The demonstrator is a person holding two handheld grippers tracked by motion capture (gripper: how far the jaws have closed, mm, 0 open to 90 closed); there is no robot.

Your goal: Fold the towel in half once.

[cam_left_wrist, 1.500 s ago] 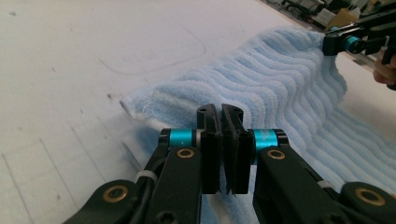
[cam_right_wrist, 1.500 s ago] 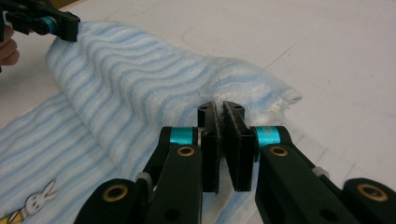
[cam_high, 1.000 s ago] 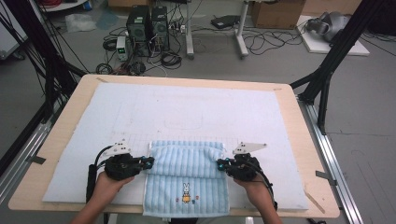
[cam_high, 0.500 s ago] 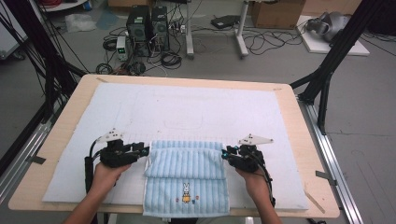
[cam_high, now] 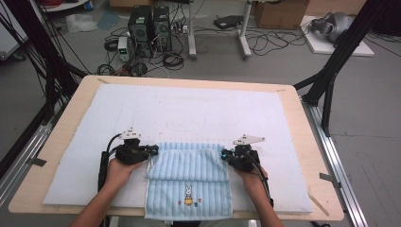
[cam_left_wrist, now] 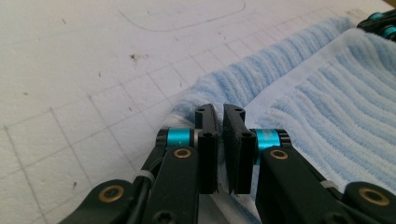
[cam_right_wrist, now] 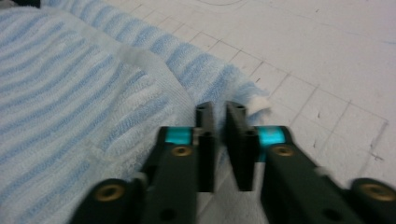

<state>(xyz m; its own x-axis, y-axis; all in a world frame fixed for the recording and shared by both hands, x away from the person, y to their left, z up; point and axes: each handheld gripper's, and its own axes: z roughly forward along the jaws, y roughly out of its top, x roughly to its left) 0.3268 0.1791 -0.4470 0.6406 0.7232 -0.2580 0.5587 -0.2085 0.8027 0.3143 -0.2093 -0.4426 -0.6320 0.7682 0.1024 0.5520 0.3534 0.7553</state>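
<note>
Scene: a person at a tabletop (cam_high: pixel 61 142) covered by a white gridded mat (cam_high: pixel 198 111), folding a blue striped towel (cam_high: pixel 189 177) with a claw in each hand
Towel: lies at the middle of the near edge of the tabletop, its near end with the small rabbit emblem (cam_high: pixel 188 194) hanging just over that edge; the far part is doubled back on itself, with the fold line running left to right on the far side
Left claw (cam_high: pixel 152 150): at the towel's far left corner; its jaws have just been closing and now stand nearly together, and the left gripper view shows white hem cloth pinched between them (cam_left_wrist: pixel 220 140)
Right claw (cam_high: pixel 225 154): at the towel's far right corner; its jaws have likewise just closed to a narrow gap, with the towel's edge caught between them (cam_right_wrist: pixel 219 140), though that view is blurred
Step in hand: judged to be gripping the two corners of the doubled layer to carry it on toward the near edge
How to do it well: confirm both pinches hold the same layer, lift only slightly, move both hands together at one pace so the fold line stays straight, and keep the cloth lightly taut between the claws
Risk: a shallow pinch could slip and let one corner sag
</note>
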